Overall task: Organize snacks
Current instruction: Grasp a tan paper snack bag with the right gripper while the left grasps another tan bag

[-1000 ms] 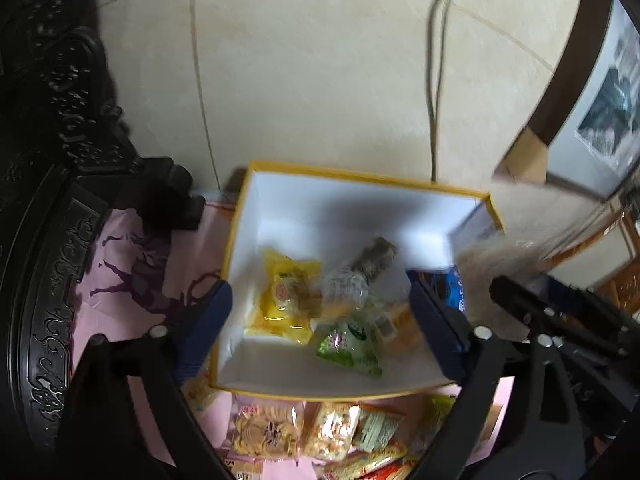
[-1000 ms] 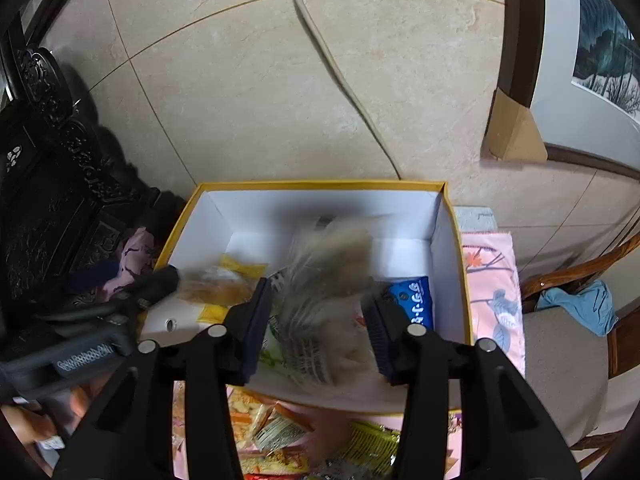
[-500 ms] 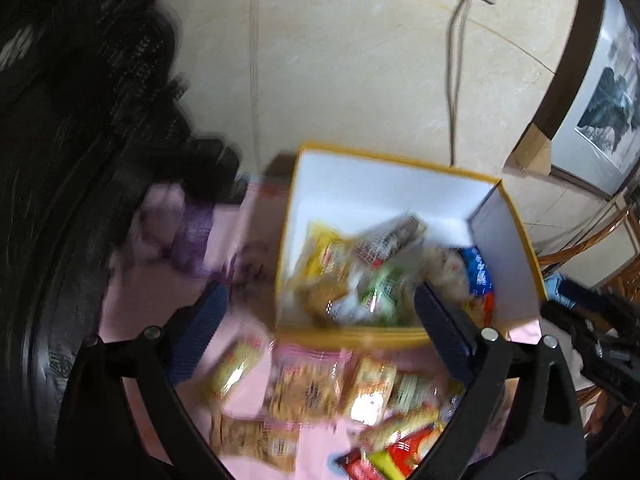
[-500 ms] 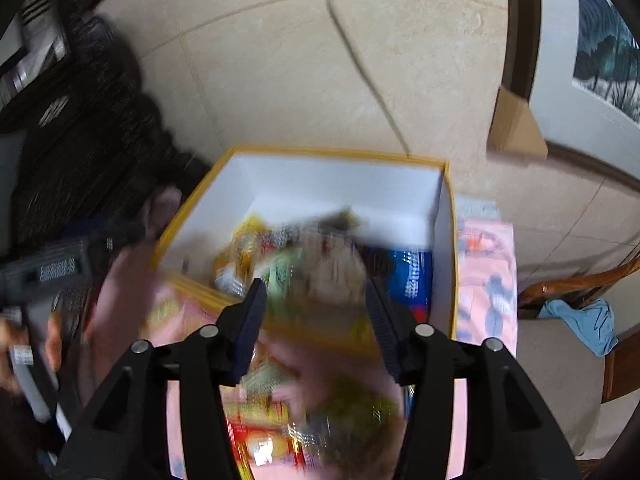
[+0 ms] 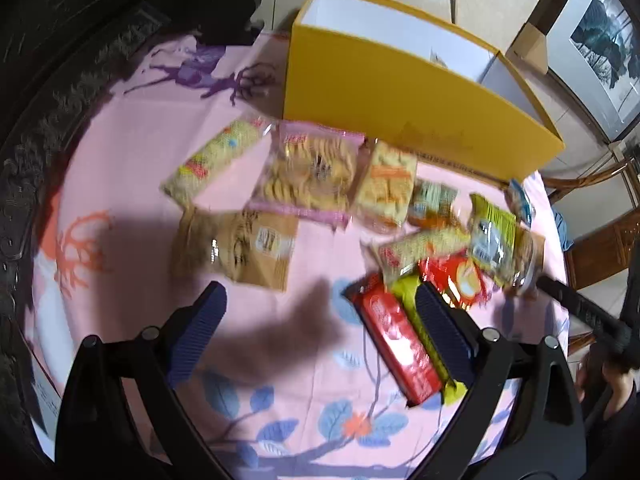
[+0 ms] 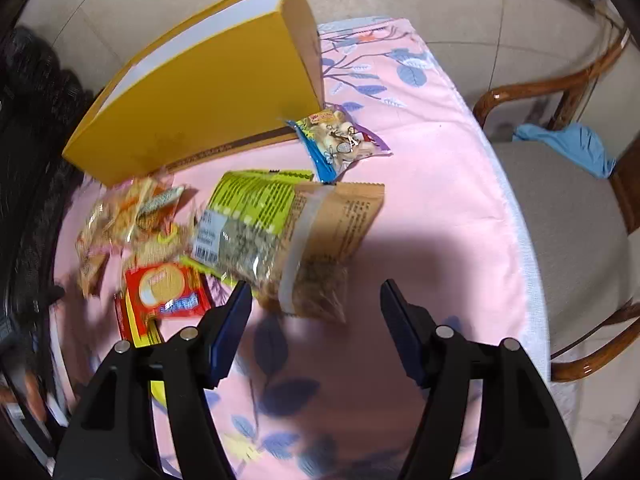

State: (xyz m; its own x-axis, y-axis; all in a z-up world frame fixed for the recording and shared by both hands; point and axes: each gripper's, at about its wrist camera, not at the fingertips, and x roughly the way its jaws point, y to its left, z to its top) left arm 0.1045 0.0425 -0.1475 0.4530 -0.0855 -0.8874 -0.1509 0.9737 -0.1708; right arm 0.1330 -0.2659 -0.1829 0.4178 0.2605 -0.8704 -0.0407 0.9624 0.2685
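A yellow box (image 5: 400, 92) with white inner walls stands at the back of the pink cloth (image 5: 132, 152). Several snack packets lie in front of it: a pink-edged cracker pack (image 5: 310, 172), a brown bag (image 5: 236, 248) and a red packet (image 5: 396, 344). My left gripper (image 5: 320, 320) hangs open over bare cloth, its right finger over the red packet. In the right wrist view the box (image 6: 200, 108) is at upper left. My right gripper (image 6: 316, 308) is open with its jaws still opening. The near end of a brown and green bag (image 6: 288, 232) lies between its tips, untouched.
Dark carved furniture (image 5: 60, 60) borders the table on the left. A wooden armchair (image 6: 560, 208) with a blue cloth (image 6: 568, 144) stands past the table's right edge. A red cracker pack (image 6: 164, 292) and a small blue-edged snack (image 6: 340, 140) also lie nearby.
Both grippers dropped from above the box to low over the packets on the cloth. The blurred packet between the right jaws is gone from them, and those jaws stand wider.
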